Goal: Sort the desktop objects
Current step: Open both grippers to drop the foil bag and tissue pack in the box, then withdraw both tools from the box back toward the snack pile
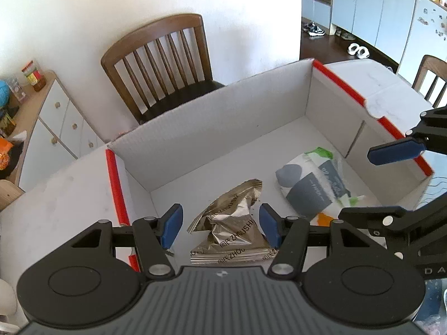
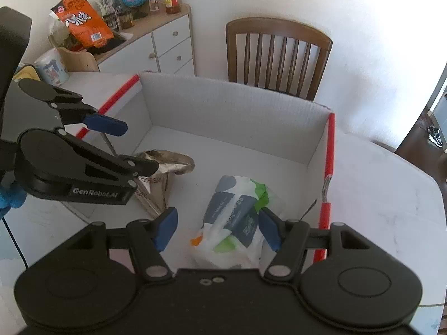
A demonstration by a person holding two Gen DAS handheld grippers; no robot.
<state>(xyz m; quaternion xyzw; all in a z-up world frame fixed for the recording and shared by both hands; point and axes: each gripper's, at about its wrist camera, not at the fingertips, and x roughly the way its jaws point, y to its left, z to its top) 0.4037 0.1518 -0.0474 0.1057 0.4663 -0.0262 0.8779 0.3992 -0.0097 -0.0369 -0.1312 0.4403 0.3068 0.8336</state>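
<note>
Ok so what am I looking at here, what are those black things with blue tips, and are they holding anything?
They are two hand-held grippers; a person carries one in each hand, and each has a camera looking along its fingers. One picture comes from the left gripper, the other from the right gripper. Both hang over an open white box on a white table. In the box lie a crumpled foil packet and a tissue pack. Neither is held: each lies between open blue pads that do not press on it. A wooden chair stands behind the box.
</note>
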